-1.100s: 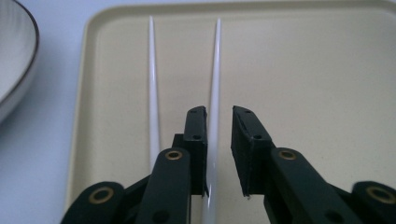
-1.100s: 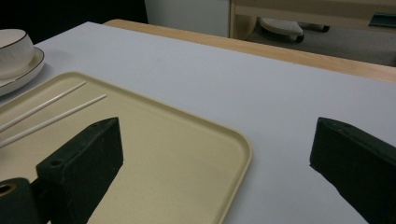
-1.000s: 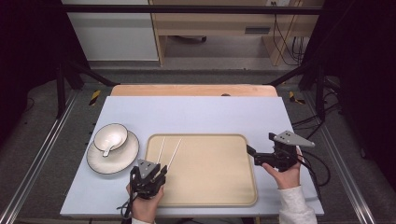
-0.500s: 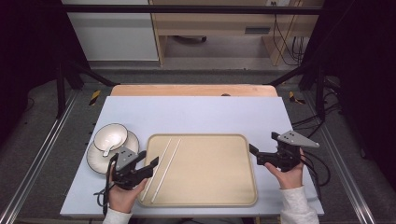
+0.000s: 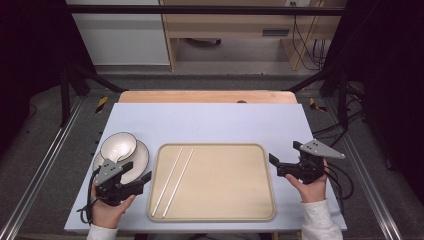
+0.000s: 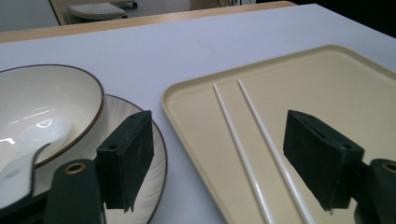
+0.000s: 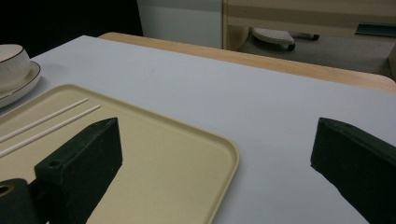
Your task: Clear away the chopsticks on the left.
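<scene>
Here, two white chopsticks (image 5: 172,180) lie side by side on the left part of the beige tray (image 5: 220,216), running slantwise from its near-left corner up toward its far edge, close together but apart. Nothing grips them.

Left gripper (image 5: 142,181): at the tray's left rim, over the near edge of the plate (image 5: 141,159). Its jaws have just been opening and now stand wide, with nothing between them. In the left gripper view (image 6: 224,163) one pad sits above the plate rim, the other above the tray beside the sticks; the gap frames the tray's left rim and the near stick. The pads are clear of the sticks.

Plate sits on the pale blue table (image 5: 215,122), left of the tray and just beside it. A white bowl (image 5: 118,145) with a dark rim rests on it, toward the far side. A white spoon (image 6: 25,154) lies in the bowl, handle leaning out toward the gripper.

Right gripper (image 5: 275,164): held at the tray's right edge, pointing left across it. Jaws wide apart, empty. In the right gripper view (image 7: 215,163) one pad hangs over the tray's corner, the other over bare table; the sticks show far off at the left of that view, well away.

A wooden strip runs along the table's far edge.
</scene>
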